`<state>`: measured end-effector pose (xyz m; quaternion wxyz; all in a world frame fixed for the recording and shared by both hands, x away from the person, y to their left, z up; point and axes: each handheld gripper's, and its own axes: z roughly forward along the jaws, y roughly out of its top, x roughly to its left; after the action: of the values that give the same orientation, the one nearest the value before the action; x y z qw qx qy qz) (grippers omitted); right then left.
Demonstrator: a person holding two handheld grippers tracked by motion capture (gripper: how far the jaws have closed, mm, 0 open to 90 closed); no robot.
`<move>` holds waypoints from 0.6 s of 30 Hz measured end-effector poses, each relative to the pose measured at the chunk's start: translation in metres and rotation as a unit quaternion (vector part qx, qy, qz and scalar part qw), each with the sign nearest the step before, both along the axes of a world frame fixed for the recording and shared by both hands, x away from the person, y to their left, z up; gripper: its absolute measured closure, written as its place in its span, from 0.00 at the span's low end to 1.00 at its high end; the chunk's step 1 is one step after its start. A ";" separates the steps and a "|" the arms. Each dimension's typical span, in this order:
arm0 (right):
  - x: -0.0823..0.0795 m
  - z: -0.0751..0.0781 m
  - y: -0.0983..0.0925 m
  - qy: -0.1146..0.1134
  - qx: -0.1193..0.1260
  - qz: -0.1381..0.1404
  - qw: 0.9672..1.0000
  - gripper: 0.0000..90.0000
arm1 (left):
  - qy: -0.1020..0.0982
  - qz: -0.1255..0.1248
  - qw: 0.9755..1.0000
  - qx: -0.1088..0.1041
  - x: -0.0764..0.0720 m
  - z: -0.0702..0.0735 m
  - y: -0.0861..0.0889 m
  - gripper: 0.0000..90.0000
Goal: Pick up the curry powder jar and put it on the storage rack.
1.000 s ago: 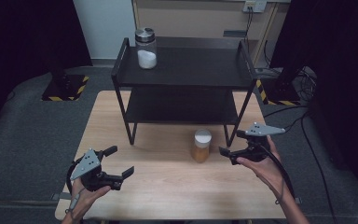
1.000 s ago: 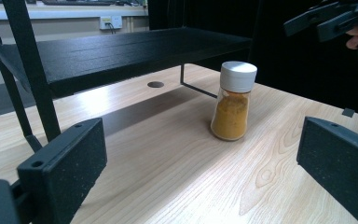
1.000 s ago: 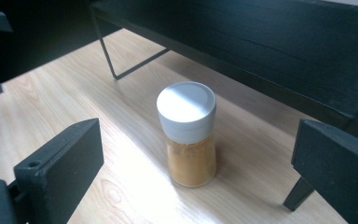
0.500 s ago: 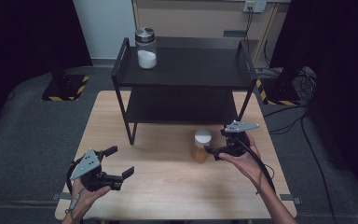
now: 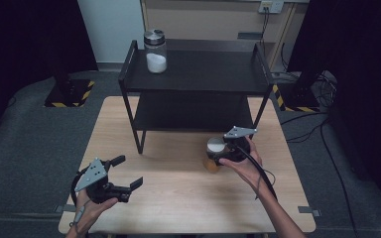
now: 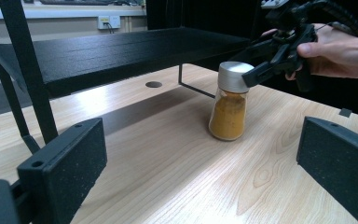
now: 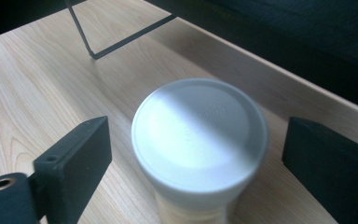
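Note:
A small jar of orange powder (image 5: 211, 163) with a grey lid (image 7: 199, 130) stands upright on the wooden table (image 5: 178, 198), just in front of the black rack's right leg. My right gripper (image 5: 218, 151) is open and straddles the lid, with a gap on each side between jaw and lid. From the left gripper view the same jar (image 6: 228, 107) stands ahead, with the right gripper (image 6: 261, 70) at its lid. My left gripper (image 5: 129, 171) is open and holds nothing, low over the table's front left.
A black two-level rack (image 5: 198, 74) stands at the back of the table. A glass jar of white powder (image 5: 156, 49) sits on its top left corner. The lower shelf (image 5: 193, 111) is bare. Cables lie on the floor at the right.
My right gripper has moved left and forward to the orange jar and now brackets its lid. The left gripper has stayed in place.

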<state>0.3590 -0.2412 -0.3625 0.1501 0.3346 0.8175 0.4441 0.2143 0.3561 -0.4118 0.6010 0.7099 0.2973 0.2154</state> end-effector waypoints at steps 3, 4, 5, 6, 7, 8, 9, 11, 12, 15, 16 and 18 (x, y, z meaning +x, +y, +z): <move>0.003 -0.004 0.004 -0.002 -0.005 0.003 1.000 0.14 | 0.000 0.000 1.000 0.001 0.000 0.000 0.000 0.00; 0.003 -0.005 0.006 -0.005 -0.008 0.002 1.000 0.15 | 0.000 0.000 1.000 0.001 0.000 0.000 0.000 0.00; 0.003 -0.005 0.007 -0.008 -0.010 0.002 1.000 0.18 | 0.000 0.000 1.000 0.001 0.000 0.000 0.000 0.00; 0.002 -0.005 0.008 -0.012 -0.013 0.004 1.000 0.21 | 0.000 0.000 1.000 0.000 0.000 0.000 0.000 0.00; 0.002 -0.005 0.009 -0.014 -0.017 0.006 1.000 0.26 | 0.000 0.000 1.000 0.000 0.000 0.000 0.000 0.00; 0.001 -0.004 0.011 -0.020 -0.024 0.007 0.999 0.31 | 0.000 0.001 1.000 0.000 0.000 0.000 0.000 0.00; 0.000 -0.004 0.011 -0.024 -0.029 0.007 0.999 0.37 | 0.000 0.000 1.000 0.001 0.000 0.000 0.000 0.00; 0.000 -0.004 0.011 -0.023 -0.029 0.007 0.999 0.37 | 0.000 0.000 1.000 0.001 0.000 0.000 0.000 0.00; -0.001 -0.003 0.012 -0.023 -0.030 0.005 0.999 0.37 | 0.000 0.000 1.000 0.001 0.001 0.000 0.000 0.00; -0.002 -0.002 0.013 -0.020 -0.031 0.002 0.999 0.38 | 0.000 0.001 1.000 0.000 0.000 0.000 0.000 0.00; -0.002 -0.001 0.012 -0.019 -0.031 0.001 0.999 0.38 | 0.000 0.001 1.000 -0.001 0.000 0.000 0.000 0.00; -0.001 0.001 0.010 -0.016 -0.032 0.006 0.999 0.38 | 0.000 0.002 1.000 -0.001 0.000 -0.001 0.000 0.00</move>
<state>0.3579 -0.2307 -0.3620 0.1708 0.3178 0.8308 0.4239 0.2148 0.3566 -0.4123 0.6015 0.7088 0.2988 0.2158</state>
